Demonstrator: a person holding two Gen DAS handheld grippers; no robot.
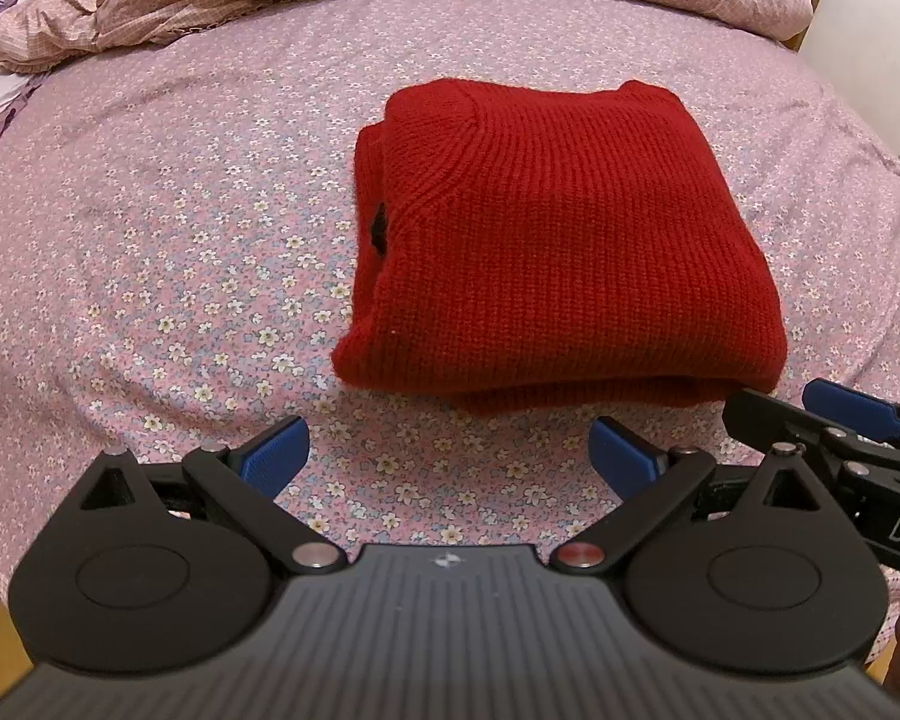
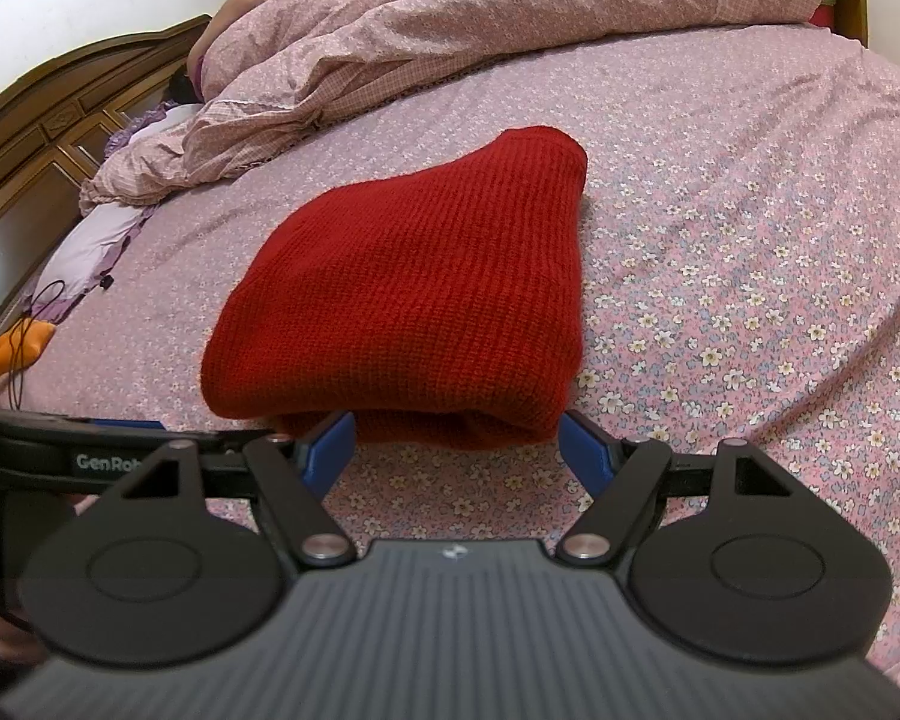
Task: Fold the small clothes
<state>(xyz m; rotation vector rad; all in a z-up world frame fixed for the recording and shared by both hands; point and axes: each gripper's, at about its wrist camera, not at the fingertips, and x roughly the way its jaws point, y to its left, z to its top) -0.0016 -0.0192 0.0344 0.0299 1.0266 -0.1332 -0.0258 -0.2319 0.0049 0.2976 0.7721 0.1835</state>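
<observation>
Red knit sweater (image 1: 546, 240) lies folded into a compact thick rectangle on the bed (image 1: 150, 240), on the pink flowered sheet, centre to right of centre in the left wrist view; ribbed neckline at its upper left, a small dark patch showing in the left edge. In the right wrist view the sweater (image 2: 414, 294) fills the middle of the frame, its near folded edge low in the frame. Left gripper (image 1: 449, 456): jaws released, spread wide, nothing between them, sitting over bare sheet just short of the sweater's near edge. Right gripper (image 2: 456, 450): jaws also released and wide apart, blue pads on either side of the sweater's near edge; contact cannot be told. Right gripper also shows at the lower right of the left wrist view (image 1: 834, 420). Rumpled pink quilt (image 2: 450, 30) is bunched across the top of the frame, wooden headboard (image 2: 60, 120) at upper left.
</observation>
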